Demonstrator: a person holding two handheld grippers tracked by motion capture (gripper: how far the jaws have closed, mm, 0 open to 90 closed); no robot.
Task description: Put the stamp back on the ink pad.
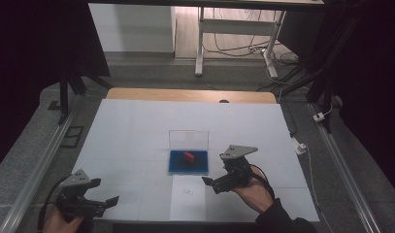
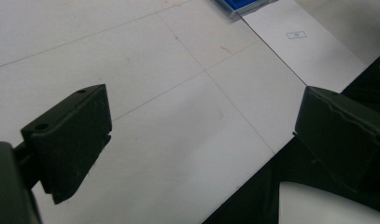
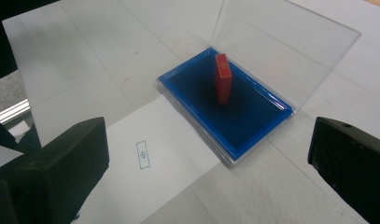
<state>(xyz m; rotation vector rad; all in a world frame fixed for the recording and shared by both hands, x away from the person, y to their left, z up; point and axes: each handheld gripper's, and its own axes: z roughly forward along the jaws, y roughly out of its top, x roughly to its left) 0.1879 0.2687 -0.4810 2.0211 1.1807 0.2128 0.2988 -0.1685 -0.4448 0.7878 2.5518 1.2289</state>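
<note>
A shallow blue case (image 1: 175,167) lies at the middle of the white sheet, its clear lid (image 1: 188,138) standing open behind it. A small red block (image 1: 189,157) stands on end inside the case. In the right gripper view the red block (image 3: 222,79) rises from the blue case (image 3: 253,121) ahead of the jaws. My right gripper (image 1: 210,184) hovers just right of the case, open and with nothing in it (image 3: 211,158). My left gripper (image 1: 106,191) is at the near left corner, also open with nothing between its jaws (image 2: 201,130).
A white paper slip (image 1: 187,196) with a small printed mark lies in front of the case. The white sheet (image 1: 137,126) covers a wooden table (image 1: 190,94). Metal rails (image 1: 35,170) run along both sides, and desk legs and cables stand beyond the far edge.
</note>
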